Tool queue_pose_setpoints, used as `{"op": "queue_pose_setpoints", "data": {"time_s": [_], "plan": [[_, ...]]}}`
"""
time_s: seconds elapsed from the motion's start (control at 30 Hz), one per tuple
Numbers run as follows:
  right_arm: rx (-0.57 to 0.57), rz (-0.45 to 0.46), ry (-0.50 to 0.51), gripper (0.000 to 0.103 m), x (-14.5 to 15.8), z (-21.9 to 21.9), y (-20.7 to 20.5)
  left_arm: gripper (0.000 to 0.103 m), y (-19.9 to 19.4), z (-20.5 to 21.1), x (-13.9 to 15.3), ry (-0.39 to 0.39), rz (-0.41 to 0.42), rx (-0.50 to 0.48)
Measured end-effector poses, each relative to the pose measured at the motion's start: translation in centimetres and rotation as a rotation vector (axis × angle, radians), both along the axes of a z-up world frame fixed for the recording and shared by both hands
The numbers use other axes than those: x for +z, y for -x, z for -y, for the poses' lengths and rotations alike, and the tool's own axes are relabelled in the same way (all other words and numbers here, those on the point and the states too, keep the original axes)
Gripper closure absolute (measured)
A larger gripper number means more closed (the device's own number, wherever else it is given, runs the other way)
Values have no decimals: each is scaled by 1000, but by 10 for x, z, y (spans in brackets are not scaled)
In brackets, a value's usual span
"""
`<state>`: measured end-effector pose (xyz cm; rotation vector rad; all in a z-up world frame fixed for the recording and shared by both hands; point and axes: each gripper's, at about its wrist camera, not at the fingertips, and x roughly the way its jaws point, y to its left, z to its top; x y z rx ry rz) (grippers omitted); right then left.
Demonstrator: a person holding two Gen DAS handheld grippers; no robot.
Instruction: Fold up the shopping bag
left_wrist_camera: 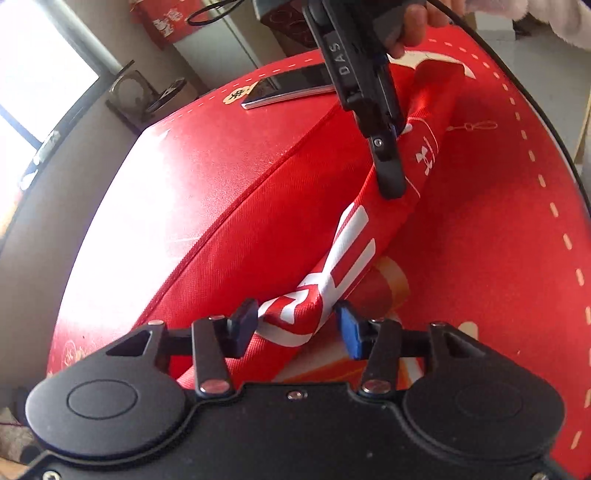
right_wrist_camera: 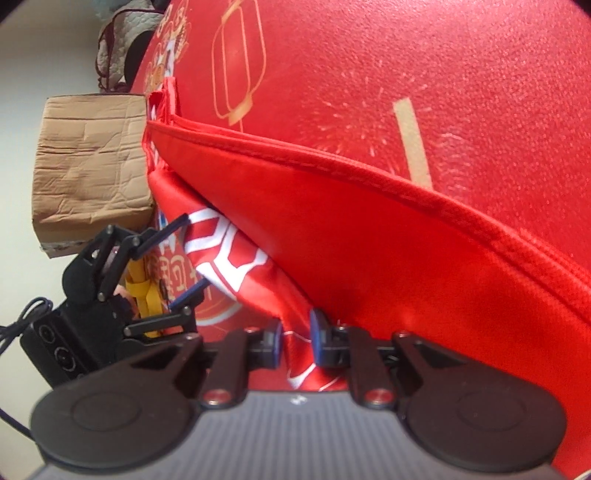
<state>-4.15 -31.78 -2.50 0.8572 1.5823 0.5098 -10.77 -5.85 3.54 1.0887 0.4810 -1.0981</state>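
A red shopping bag [left_wrist_camera: 240,206] with white lettering lies flat on the red tablecloth [left_wrist_camera: 480,258], one long side folded up into a ridge. My left gripper [left_wrist_camera: 297,325] stands open at the ridge's near end, with the lettered fabric between its pads. My right gripper [left_wrist_camera: 391,184] comes down from the top and is shut on the ridge further along. In the right wrist view the right gripper [right_wrist_camera: 297,339] pinches the lettered fabric of the bag [right_wrist_camera: 369,240], and the left gripper [right_wrist_camera: 186,256] shows at the left with its fingers spread around the fold.
A dark flat device [left_wrist_camera: 291,86] lies on the cloth beyond the bag. A hand [left_wrist_camera: 413,26] holds the right gripper. Off the table [right_wrist_camera: 406,74] stand a cardboard box [right_wrist_camera: 88,166] and a chair with a quilted cover [right_wrist_camera: 122,44]. A bright window is at the left.
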Motion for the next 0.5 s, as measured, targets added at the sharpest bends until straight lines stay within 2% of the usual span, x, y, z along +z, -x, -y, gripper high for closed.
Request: {"op": "queue_pose_setpoints", "data": {"time_s": [0.1,0.13,0.23,0.27,0.4,0.43,0.5], "plan": [[-2,-17,-23,90,-4,4,0,53,-8,9,-5,-12,-44,20],[-3,-20,-31,90,-5,4,1,53,-19,13,0,0,-133,86],[-28,-27,-65,90,-10,9,4,53,-44,8,4,76,-327,221],[-39,-23,-73,89,-10,10,6,53,-53,0,3,127,-417,286],[-70,4,-103,87,-12,14,15,53,-65,-22,3,250,-605,412],[-72,3,-114,86,-13,15,17,52,-68,-32,1,293,-694,459],[-71,3,-126,85,-14,15,23,52,-70,-41,-1,334,-780,497]]}}
